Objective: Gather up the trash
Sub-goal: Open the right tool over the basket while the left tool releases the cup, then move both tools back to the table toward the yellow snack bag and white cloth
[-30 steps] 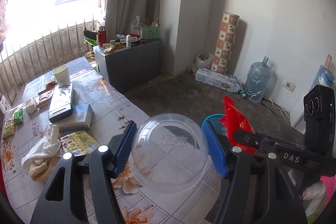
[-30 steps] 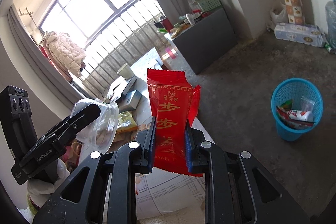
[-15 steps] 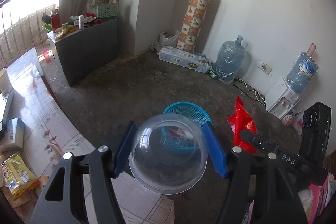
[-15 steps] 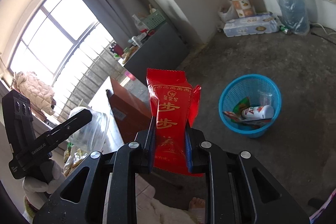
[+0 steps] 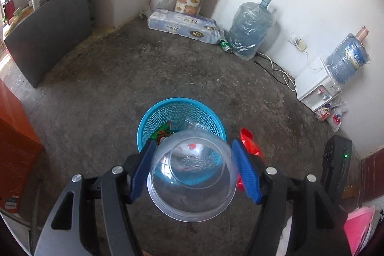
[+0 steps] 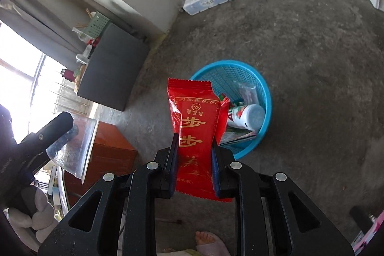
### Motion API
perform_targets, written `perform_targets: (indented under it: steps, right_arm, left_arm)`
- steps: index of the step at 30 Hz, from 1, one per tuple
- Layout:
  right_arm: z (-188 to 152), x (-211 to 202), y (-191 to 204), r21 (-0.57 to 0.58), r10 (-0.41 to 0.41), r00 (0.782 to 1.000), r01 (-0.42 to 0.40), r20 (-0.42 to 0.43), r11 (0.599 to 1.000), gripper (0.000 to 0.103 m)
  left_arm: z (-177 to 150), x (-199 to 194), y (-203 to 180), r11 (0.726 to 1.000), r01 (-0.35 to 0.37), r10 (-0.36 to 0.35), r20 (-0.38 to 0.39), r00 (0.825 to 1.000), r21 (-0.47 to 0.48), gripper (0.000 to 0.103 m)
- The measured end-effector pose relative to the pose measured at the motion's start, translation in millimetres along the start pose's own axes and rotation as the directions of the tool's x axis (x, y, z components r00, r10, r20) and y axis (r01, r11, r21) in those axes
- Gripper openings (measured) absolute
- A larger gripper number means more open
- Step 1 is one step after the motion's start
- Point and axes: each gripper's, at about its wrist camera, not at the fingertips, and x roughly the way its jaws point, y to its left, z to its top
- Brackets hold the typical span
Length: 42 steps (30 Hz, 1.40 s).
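Room: bare grey concrete floor [image 5: 124, 78], white walls. Left to right: dark grey cabinet [image 5: 48, 30]; toilet-roll pack [image 5: 182, 25]; water jug [image 5: 249, 28]; white dispenser [image 5: 316, 83]. Blue trash basket [image 5: 153, 119] on the floor, already holding litter. Left gripper [image 5: 192, 169] clamps a clear plastic bowl [image 5: 192, 184], base facing the basket, just above it. Right gripper [image 6: 194, 164] pinches a red snack wrapper [image 6: 194, 116], long axis along the fingers, pointing at the basket's near rim.
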Motion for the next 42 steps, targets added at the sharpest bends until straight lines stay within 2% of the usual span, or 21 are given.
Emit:
perform_targets:
  steps: [2, 4, 5, 7, 10, 12, 22, 28, 30, 34, 37, 39, 42]
  right_arm:
    - [12.2, 23.8, -8.0, 0.034, 0.006, 1.0, -0.005, -0.017, 0.999, 0.029]
    - [23.0, 45.8, -17.4, 0.056, 0.026, 0.999, -0.024, -0.032, 0.998, 0.045]
    - [26.2, 55.7, -22.2, 0.07, 0.014, 0.999, -0.012, -0.035, 0.997, 0.055]
    - [26.2, 70.4, -28.7, 0.084, -0.007, 0.999, 0.01, -0.042, 0.996, 0.057]
    - [20.7, 77.6, -39.0, 0.137, -0.006, 0.999, 0.013, -0.05, 0.99, 0.057]
    - [15.3, 72.0, -41.2, 0.149, 0.008, 0.999, -0.003, -0.033, 0.989, 0.057]
    - [0.0, 40.9, -26.7, 0.123, 0.04, 0.999, -0.044, 0.032, 0.991, 0.057]
    - [-26.9, -16.5, 16.8, -0.003, 0.075, 0.991, -0.076, 0.108, 0.997, 0.057]
    - [-39.3, -37.7, 33.8, -0.056, 0.081, 0.988, -0.074, 0.132, 0.996, 0.061]
    - [-59.9, -75.1, 67.1, -0.153, 0.105, 0.981, -0.079, 0.165, 0.985, 0.065]
    - [-74.2, -94.7, 92.7, -0.231, 0.13, 0.976, -0.088, 0.174, 0.969, 0.068]
    - [-85.1, -105.3, 111.3, -0.287, 0.16, 0.972, -0.107, 0.17, 0.952, 0.071]
    - [-102.8, -115.4, 136.4, -0.357, 0.189, 0.97, -0.124, 0.153, 0.926, 0.072]
  left_arm:
    - [12.0, 25.4, -1.7, 1.0, 0.012, -0.012, -0.019, 1.0, -0.005, 0.066]
    - [21.1, 50.0, -0.2, 1.0, 0.005, -0.006, -0.035, 0.999, -0.007, 0.081]
    - [23.6, 59.5, 1.8, 1.0, -0.019, 0.019, -0.037, 0.999, -0.014, 0.081]
    - [24.9, 71.1, 8.3, 0.997, -0.064, 0.062, -0.041, 0.997, -0.043, 0.081]
    - [21.3, 65.9, 17.5, 0.996, -0.046, 0.043, -0.034, 0.998, -0.083, 0.081]
    - [18.3, 53.9, 16.7, 0.997, -0.036, 0.036, -0.016, 0.999, -0.065, 0.081]
    - [6.5, -45.6, -2.6, 0.999, 0.024, -0.027, 0.128, 0.991, 0.031, 0.081]
    - [-23.2, -122.7, 0.1, 0.998, 0.06, -0.065, 0.172, 0.983, 0.037, 0.081]
    - [-39.5, -154.2, 5.4, 0.997, 0.061, -0.068, 0.202, 0.977, 0.036, 0.081]
    - [-76.3, -213.8, 19.6, 0.999, 0.027, -0.033, 0.267, 0.963, 0.026, 0.081]
    - [-105.7, -253.1, 32.3, 0.999, -0.033, 0.033, 0.311, 0.95, -0.004, 0.081]
    - [-125.4, -277.2, 42.7, 0.997, -0.074, 0.081, 0.344, 0.935, -0.035, 0.081]
    - [-153.7, -307.9, 63.2, 0.989, -0.087, 0.125, 0.371, 0.92, -0.117, 0.081]
